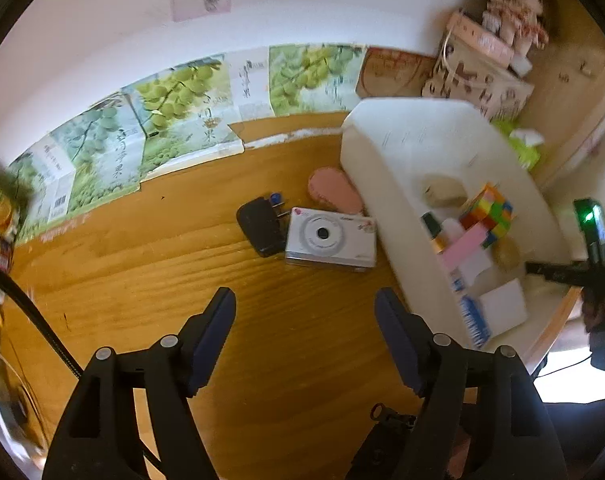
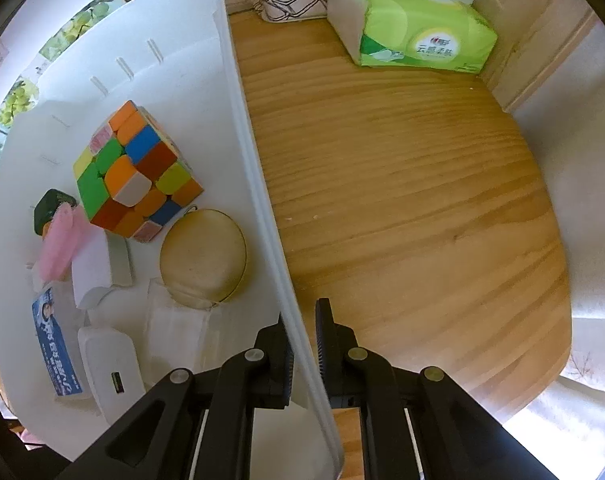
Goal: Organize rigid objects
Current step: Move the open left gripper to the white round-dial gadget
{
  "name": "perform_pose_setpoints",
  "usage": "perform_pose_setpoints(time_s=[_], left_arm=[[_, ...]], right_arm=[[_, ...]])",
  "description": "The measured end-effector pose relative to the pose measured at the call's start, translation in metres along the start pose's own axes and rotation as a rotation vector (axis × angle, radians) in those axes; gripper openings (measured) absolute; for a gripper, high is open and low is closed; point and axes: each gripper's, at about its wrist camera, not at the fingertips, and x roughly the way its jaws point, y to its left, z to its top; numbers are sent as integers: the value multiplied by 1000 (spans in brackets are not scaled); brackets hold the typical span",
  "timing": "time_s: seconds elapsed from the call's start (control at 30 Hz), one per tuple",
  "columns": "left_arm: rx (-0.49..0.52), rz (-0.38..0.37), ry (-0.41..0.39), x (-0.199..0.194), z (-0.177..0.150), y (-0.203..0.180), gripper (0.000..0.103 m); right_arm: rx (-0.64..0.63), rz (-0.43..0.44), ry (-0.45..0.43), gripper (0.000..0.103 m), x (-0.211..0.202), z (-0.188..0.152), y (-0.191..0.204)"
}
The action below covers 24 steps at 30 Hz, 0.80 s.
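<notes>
Rigid objects sit in 2 groups on my views. On the wooden table (image 1: pixel 142 272), a white camera (image 1: pixel 329 238) lies lens up, touching a black charger (image 1: pixel 260 227) on its left; a pink oval case (image 1: pixel 334 190) lies just behind the camera, against the white bin (image 1: pixel 382 152).

Inside the bin I see:
- a colour cube (image 2: pixel 132 174), tilted on one corner edge
- a round tan case (image 2: pixel 202 256), just beside the cube
- a pink item (image 2: pixel 60 244) and a dark green cap (image 2: pixel 50 208), touching each other
- a white power bank (image 2: pixel 110 372) and a blue-printed card (image 2: pixel 56 352), side by side

My left tool (image 1: pixel 305 312) hangs over bare table, near the camera but apart from it. Its jaws stand wide with nothing between them.

My right tool (image 2: pixel 302 328) points down at the bin's right wall (image 2: pixel 242 128). Its jaws are clamped on that thin wall, 1 finger inside the bin and 1 outside.

A green tissue pack (image 2: pixel 414 24) stands on the table well beyond the bin.
</notes>
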Motion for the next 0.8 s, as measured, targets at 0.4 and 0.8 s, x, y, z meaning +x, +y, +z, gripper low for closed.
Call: perform_pose_setpoints(time_s=[0.4,0.8], left_arm=[[156,-29,170,63,27,0,79],[159,-128,248,106,43,-14,83]], right_arm=[[70,-25,0,13,2,0,3],[91,-49,10,15,-2,4,5]])
